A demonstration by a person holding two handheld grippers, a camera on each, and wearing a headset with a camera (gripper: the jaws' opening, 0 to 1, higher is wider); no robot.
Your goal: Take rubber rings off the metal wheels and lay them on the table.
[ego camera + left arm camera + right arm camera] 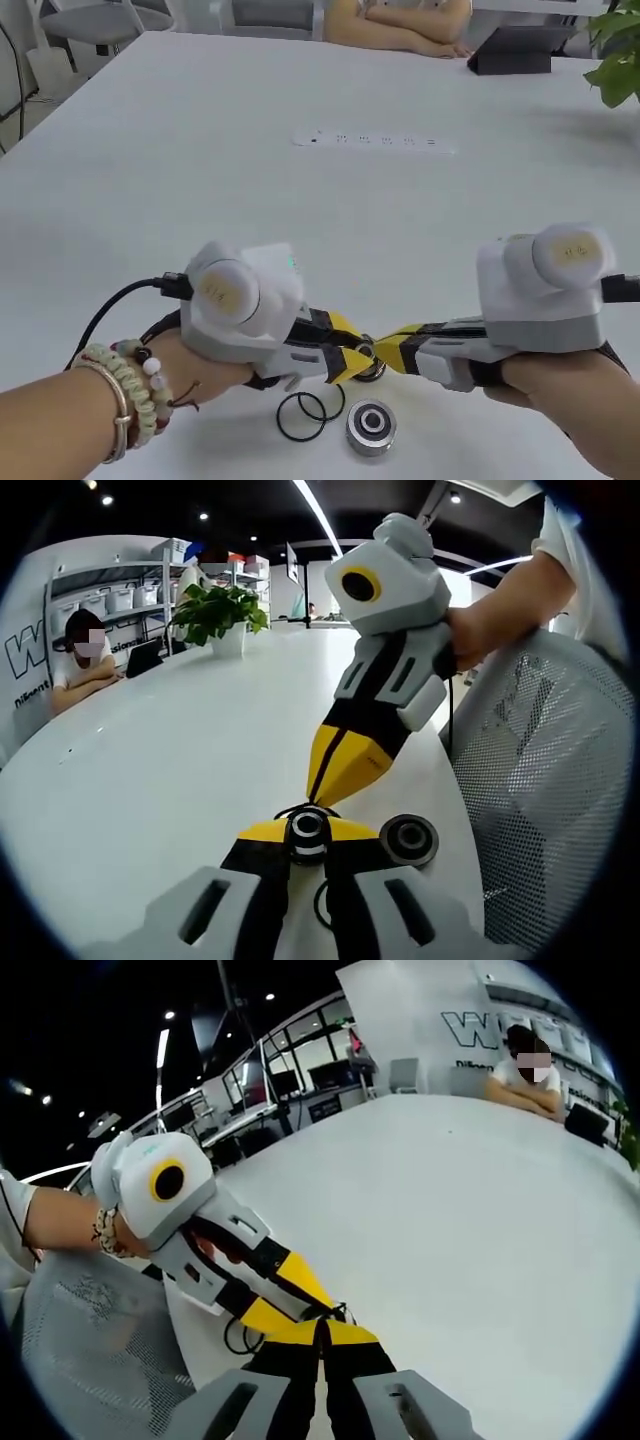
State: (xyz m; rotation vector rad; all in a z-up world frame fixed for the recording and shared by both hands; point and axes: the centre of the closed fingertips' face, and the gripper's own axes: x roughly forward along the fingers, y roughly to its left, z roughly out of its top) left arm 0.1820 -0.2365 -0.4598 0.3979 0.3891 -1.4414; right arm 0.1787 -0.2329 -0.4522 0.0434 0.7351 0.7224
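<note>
Meeting over white table (250,230) (power strip (375,141) beyond): left gripper (350,362) jaws clamp wheel (306,837), right gripper (322,1332) jaws closed.

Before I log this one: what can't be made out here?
- Held metal wheel: head view, yellow jaw tips cover it; whether a ring remains on it is unclear.
- Right gripper: right gripper view, jaws shut; what they pinch is too small.
- Loose rubber rings: head view, overlapping, count unclear.
- Far person: head view, cut off by top edge.
</note>
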